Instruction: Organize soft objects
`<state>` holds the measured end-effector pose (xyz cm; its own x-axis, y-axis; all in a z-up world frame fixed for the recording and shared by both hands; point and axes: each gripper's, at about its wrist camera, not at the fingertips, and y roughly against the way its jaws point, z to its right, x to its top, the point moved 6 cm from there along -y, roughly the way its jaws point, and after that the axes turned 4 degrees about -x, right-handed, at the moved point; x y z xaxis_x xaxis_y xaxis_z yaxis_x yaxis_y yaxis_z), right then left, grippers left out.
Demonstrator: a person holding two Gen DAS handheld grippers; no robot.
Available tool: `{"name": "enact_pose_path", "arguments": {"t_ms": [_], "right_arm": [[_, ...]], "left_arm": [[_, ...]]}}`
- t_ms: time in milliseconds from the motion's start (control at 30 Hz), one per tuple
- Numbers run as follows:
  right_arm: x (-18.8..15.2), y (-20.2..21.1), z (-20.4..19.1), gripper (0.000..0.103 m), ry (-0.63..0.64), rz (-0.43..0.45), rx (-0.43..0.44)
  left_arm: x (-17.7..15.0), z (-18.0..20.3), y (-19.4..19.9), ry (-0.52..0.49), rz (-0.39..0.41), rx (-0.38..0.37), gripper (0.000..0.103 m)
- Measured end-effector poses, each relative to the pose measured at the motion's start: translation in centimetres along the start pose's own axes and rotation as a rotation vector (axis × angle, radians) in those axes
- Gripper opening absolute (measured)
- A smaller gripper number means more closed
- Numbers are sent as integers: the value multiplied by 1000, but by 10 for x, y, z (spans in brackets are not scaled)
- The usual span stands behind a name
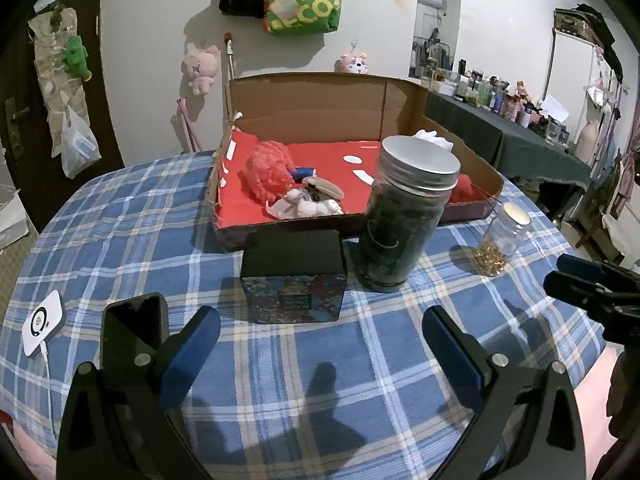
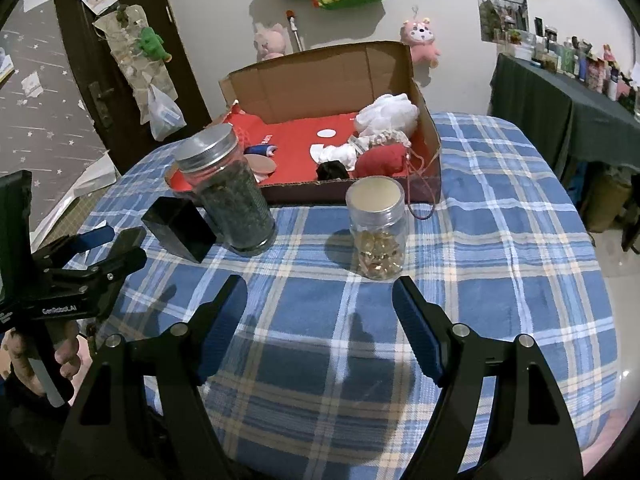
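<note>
An open cardboard box [image 1: 320, 96] with a red lining stands at the back of the checked table. Inside it lie a red knitted toy [image 1: 268, 172], a small white plush [image 1: 308, 204], a white fluffy bundle [image 2: 388, 114], a red pouch [image 2: 380, 160] with a cord hanging over the box wall, and a black soft piece [image 2: 332, 169]. My left gripper [image 1: 320, 340] is open over bare cloth in front of the black box. My right gripper [image 2: 320, 312] is open too, just short of the small jar, nothing between its fingers.
A tall jar [image 1: 404, 216] of dark leaves, a small jar [image 2: 376, 224] of gold bits and a black patterned box [image 1: 294, 276] stand in front of the carton. A phone [image 1: 128, 328] and white charger [image 1: 42, 328] lie at left. Plush toys hang on the wall.
</note>
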<state>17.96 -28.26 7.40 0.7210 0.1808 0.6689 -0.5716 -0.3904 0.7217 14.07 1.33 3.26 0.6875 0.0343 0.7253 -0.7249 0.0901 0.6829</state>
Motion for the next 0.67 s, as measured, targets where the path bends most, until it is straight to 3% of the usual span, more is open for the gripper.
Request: {"name": "enact_pose_path", "arguments": {"t_ms": [100,233,467,667], "right_arm": [[-3,-5,2,83,-6,-7,-5],[-9,-17,6,83,-8,-24,-23],[-25,-39,19,83,-30,-69,-60],[-32,-51,33,83,-60,-86,-89]], "left_arm": [[-4,-1,-8,17,-6,-20,103],[-15,-5,-27,68,-43,-56,103],[-30,-20,-45,82,-67,17,103],[-35,-19,-53,67,-85,30,103]]}}
